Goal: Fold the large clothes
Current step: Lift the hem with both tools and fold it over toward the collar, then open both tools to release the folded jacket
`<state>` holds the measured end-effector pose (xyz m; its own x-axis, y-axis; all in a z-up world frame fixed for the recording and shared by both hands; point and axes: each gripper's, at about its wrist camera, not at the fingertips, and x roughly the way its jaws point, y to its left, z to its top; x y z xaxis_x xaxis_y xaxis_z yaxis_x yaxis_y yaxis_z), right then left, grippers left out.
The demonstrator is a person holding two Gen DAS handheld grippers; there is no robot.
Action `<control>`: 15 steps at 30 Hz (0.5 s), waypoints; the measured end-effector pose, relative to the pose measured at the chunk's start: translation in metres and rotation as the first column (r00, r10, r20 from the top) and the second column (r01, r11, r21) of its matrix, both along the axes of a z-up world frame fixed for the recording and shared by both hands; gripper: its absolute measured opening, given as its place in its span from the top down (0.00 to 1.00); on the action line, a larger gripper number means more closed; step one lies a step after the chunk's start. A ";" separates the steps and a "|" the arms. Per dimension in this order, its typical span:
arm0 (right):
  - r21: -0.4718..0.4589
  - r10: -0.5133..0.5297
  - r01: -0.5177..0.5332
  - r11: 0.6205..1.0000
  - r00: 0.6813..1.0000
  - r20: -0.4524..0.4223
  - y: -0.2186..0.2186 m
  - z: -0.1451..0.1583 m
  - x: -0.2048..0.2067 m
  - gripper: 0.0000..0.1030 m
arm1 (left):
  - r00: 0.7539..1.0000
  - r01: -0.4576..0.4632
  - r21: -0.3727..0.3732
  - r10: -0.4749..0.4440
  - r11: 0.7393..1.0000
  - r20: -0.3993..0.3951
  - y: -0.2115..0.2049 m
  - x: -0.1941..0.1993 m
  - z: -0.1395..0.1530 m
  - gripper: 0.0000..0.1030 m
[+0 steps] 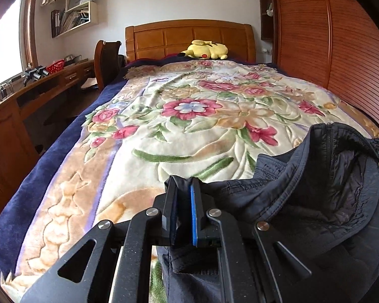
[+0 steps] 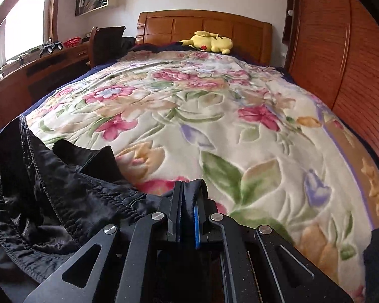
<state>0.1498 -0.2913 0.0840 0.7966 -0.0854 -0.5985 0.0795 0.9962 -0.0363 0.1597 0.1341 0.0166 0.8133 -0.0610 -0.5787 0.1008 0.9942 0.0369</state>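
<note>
A large black padded jacket (image 1: 315,197) hangs bunched between my two grippers, just above the near end of the bed with the floral blanket (image 1: 189,116). My left gripper (image 1: 184,184) is shut on a fold of its fabric, and the collar and zipper rise to its right. In the right wrist view the jacket (image 2: 50,189) spreads to the left with an elastic hem showing. My right gripper (image 2: 189,186) is shut on another fold of the jacket over the blanket (image 2: 214,116).
A yellow plush toy (image 1: 206,49) lies by the wooden headboard (image 1: 189,36). A wooden desk (image 1: 38,85) with a red basket and a chair (image 1: 107,60) stand left of the bed. A wooden slatted wardrobe (image 1: 341,50) runs along the right side.
</note>
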 end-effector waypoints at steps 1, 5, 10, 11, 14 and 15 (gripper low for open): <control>-0.001 0.000 0.000 1.000 1.000 -0.003 0.000 0.000 0.001 0.95 | 1.000 0.001 -0.003 -0.001 1.000 0.001 0.000 -0.001 0.001 0.89; -0.005 0.003 -0.003 1.000 1.000 -0.006 0.003 0.004 0.001 0.90 | 1.000 0.016 0.001 -0.016 1.000 0.025 0.001 -0.011 0.009 0.75; -0.006 -0.010 0.010 1.000 0.999 0.036 0.005 0.019 -0.015 0.55 | 0.996 0.068 -0.030 -0.066 0.997 0.067 -0.001 -0.039 0.026 0.50; -0.011 -0.017 0.018 1.000 0.998 0.053 0.005 0.024 -0.020 0.34 | 0.995 0.078 -0.041 -0.075 0.996 0.069 -0.003 -0.044 0.028 0.37; -0.002 -0.017 0.017 1.000 0.997 0.077 0.008 0.037 -0.035 0.30 | 0.989 0.120 -0.058 -0.115 0.991 0.093 -0.013 -0.063 0.037 0.23; 0.002 -0.009 0.009 1.000 0.997 0.078 0.011 0.040 -0.040 0.30 | 0.987 0.130 -0.053 -0.124 0.990 0.101 -0.018 -0.069 0.041 0.21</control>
<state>0.1103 -0.2799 0.1243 0.8402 -0.0917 -0.5345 0.0907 0.9955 -0.0281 0.0908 0.1164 0.0571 0.8488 -0.1988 -0.4899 0.2248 0.9744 -0.0058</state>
